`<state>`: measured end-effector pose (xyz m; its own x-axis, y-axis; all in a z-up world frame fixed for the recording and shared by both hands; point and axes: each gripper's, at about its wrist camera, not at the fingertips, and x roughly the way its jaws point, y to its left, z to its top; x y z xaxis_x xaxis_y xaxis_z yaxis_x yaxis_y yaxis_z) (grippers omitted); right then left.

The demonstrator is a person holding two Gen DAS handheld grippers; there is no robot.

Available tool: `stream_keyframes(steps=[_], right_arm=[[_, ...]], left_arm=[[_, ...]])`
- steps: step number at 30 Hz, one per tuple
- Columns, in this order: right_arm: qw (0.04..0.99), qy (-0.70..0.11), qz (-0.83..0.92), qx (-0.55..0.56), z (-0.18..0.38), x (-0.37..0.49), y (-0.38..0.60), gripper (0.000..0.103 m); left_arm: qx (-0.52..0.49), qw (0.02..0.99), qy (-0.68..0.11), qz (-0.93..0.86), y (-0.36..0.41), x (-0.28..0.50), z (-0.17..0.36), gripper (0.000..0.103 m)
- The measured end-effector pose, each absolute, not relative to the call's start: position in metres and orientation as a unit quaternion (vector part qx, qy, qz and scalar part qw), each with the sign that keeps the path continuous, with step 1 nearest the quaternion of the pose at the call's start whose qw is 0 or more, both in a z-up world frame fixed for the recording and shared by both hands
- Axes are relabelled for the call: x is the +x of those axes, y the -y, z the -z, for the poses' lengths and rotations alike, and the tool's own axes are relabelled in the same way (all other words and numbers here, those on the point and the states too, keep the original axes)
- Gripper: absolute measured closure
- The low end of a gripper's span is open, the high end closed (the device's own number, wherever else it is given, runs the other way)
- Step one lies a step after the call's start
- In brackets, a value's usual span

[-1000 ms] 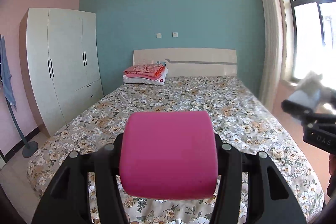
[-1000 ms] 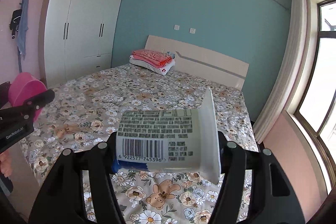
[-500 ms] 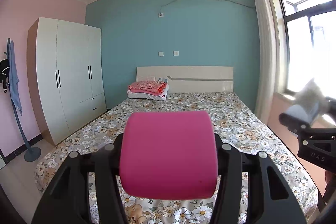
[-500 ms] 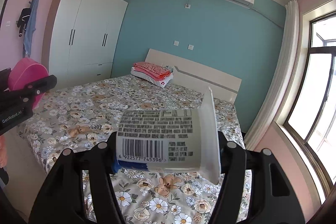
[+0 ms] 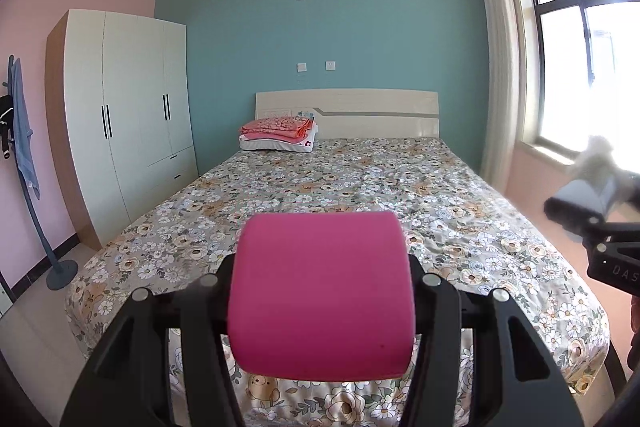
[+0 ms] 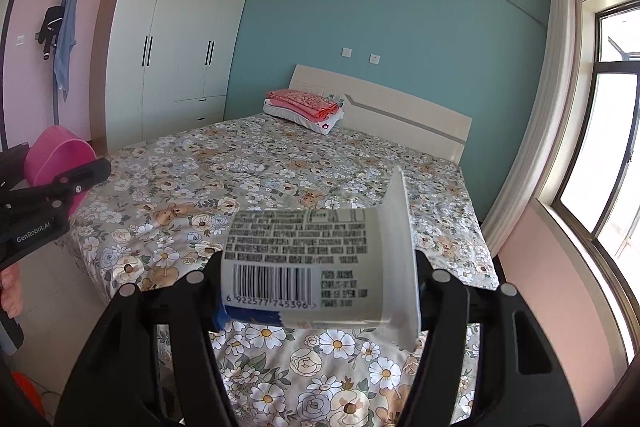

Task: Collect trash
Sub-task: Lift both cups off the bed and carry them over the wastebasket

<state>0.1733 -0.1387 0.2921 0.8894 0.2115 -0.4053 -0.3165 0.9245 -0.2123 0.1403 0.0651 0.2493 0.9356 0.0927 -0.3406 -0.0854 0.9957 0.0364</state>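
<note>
A pink plastic cup [image 5: 320, 299] lies sideways between the fingers of my left gripper [image 5: 320, 291], which is shut on it. In the right wrist view the same pink cup [image 6: 56, 155] shows at the left edge, held in the left gripper [image 6: 60, 187]. My right gripper [image 6: 316, 279] is shut on a white yogurt cup [image 6: 304, 267] with a barcode label, lying sideways with its rim to the right. The left wrist view catches the right gripper [image 5: 592, 219] at its right edge, blurred, with the white cup [image 5: 596, 163] in it. Both grippers hang in front of the foot of the bed.
A bed with a floral sheet [image 5: 360, 195] fills the middle, with folded pink bedding [image 5: 280, 131] on a pillow at its head. A white wardrobe [image 5: 132, 123] and a coat stand [image 5: 28, 167] stand on the left. The window [image 6: 612, 155] and curtain are on the right.
Both grippers have drawn back from the bed and sunk a little, so the bed looks farther off and more ceiling and floor show. Each cup stays in its gripper.
</note>
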Motion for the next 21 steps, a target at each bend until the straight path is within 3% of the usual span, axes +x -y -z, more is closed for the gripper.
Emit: stream_keyframes(steps=[21], right_arm=[[0.923,-0.319,-0.179,-0.119,-0.114,0.129,0.145,0.04]], left_arm=[[0.054,0.949,-0.311,-0.01,-0.067,0.107,-0.082,0.047]])
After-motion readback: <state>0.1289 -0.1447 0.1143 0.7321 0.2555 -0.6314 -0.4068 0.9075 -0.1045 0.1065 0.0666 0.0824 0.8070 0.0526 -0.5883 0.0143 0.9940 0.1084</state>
